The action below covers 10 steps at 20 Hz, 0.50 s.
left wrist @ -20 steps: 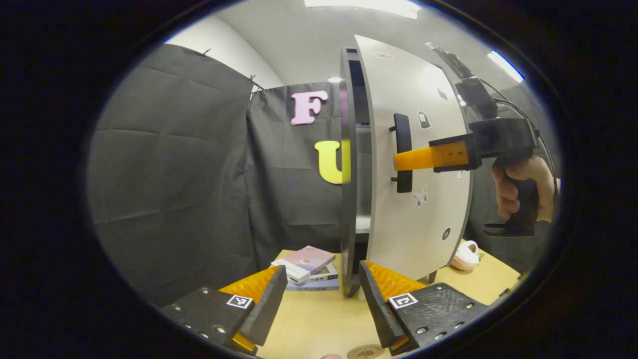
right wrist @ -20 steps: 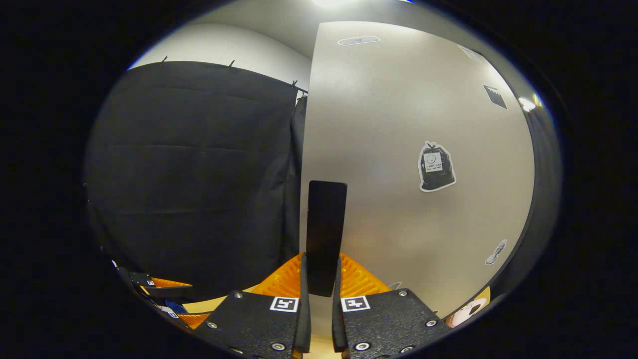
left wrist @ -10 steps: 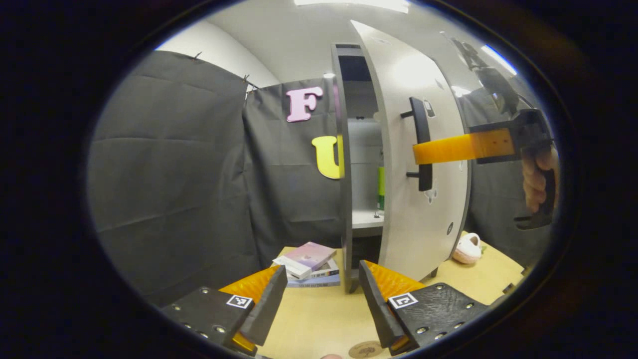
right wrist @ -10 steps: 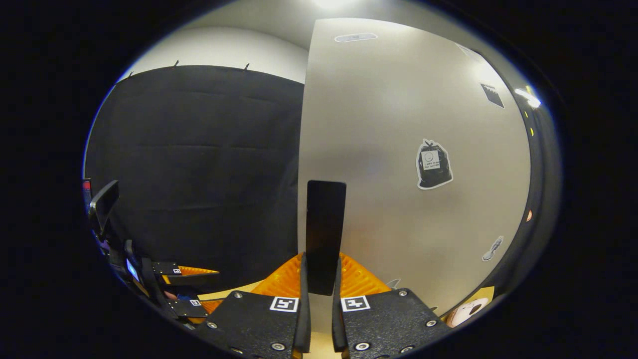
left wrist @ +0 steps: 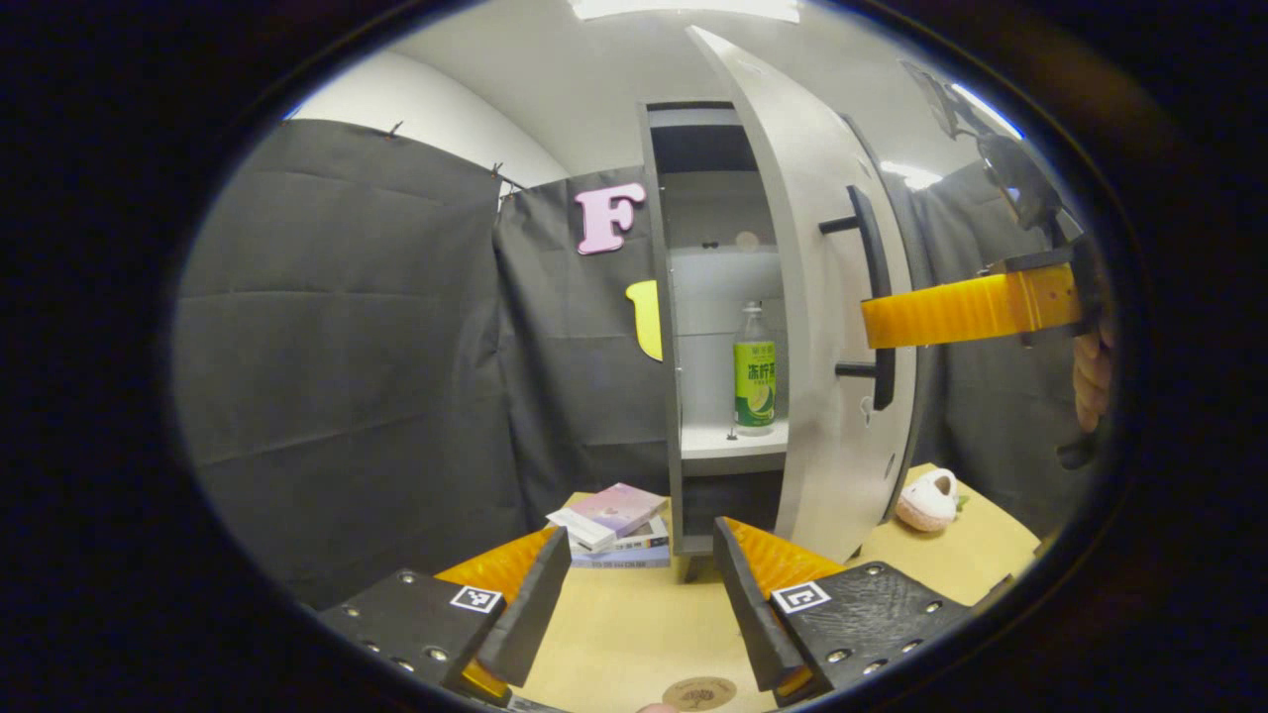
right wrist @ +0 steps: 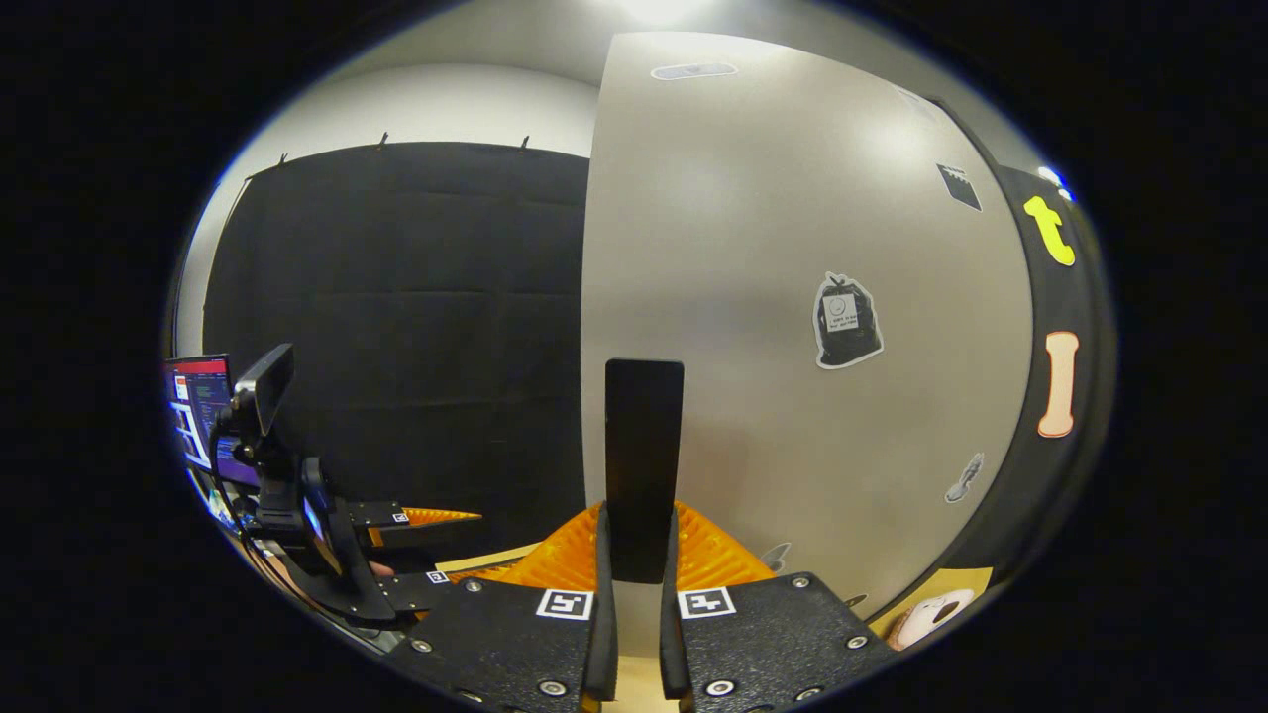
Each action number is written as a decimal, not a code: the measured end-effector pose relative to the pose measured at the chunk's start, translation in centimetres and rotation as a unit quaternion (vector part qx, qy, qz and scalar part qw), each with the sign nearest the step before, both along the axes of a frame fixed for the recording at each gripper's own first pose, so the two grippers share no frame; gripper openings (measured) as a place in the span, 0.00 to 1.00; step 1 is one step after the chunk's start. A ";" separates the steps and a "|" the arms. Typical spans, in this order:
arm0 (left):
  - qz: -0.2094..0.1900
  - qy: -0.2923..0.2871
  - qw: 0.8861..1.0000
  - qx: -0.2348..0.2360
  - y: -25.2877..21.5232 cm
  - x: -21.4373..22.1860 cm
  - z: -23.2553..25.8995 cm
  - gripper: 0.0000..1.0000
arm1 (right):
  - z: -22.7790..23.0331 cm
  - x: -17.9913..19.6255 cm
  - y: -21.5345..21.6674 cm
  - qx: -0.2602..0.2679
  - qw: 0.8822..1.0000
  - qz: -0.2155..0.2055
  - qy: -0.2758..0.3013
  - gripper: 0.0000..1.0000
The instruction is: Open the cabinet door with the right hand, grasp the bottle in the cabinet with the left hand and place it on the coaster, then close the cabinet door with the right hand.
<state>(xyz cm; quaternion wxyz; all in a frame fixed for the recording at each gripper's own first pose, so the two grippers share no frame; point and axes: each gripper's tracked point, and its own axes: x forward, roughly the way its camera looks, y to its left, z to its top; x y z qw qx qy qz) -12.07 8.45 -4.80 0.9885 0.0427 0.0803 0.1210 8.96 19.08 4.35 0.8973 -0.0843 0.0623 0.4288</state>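
Books [left wrist: 614, 525] — a small stack of paperbacks, the top one pinkish — lie at the left on the pale wooden table [left wrist: 634, 634], just beside the foot of the tall grey cabinet [left wrist: 662, 327]. Nearer the camera in the left gripper view, the left gripper [left wrist: 642, 594] is held low and level over the tabletop, pointing toward the cabinet's base; its jaws stand wide apart with nothing between them. A round brown coaster [left wrist: 699, 692] sits on the table at the bottom edge, between the two fingers. In the right gripper view this same gripper [right wrist: 421, 540] shows at the lower left, held out in front of a lit monitor [right wrist: 198, 411].

Inside the cabinet a clear plastic bottle with a green and yellow label [left wrist: 755, 371] stands upright on the white shelf [left wrist: 731, 441], close to the front edge. The grey cabinet door [left wrist: 822, 297], dotted with small stickers, is swung out well clear of the opening. The right gripper [left wrist: 877, 322] reaches in level from the right, a hand [left wrist: 1090, 371] on its grip, and its fingers are clamped on the door's upright black bar handle [left wrist: 872, 297]. In the right gripper view the right gripper [right wrist: 634, 574] shows both fingers pressed on either side of that handle [right wrist: 644, 446]. A pale plush slipper [left wrist: 926, 500] rests on the table beyond the door.
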 end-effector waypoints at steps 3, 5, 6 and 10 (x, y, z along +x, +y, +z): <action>0.011 0.002 1.000 -0.005 -1.4 -1.0 -0.2 0.83 | -0.1 -0.2 -0.8 -0.001 1.000 0.013 0.006 0.17; 0.018 0.006 1.000 -0.005 -2.4 -1.6 -0.4 0.83 | 0.0 -0.4 -1.2 -0.001 1.000 0.017 0.007 0.16; 0.019 0.007 1.000 -0.007 -3.1 -1.8 -0.4 0.83 | 0.0 -0.8 -1.6 0.001 1.000 0.018 0.008 0.17; 0.015 0.005 1.000 -0.013 -6.3 -2.3 0.3 0.86 | 0.4 -2.1 -3.6 0.003 1.000 0.012 0.009 0.16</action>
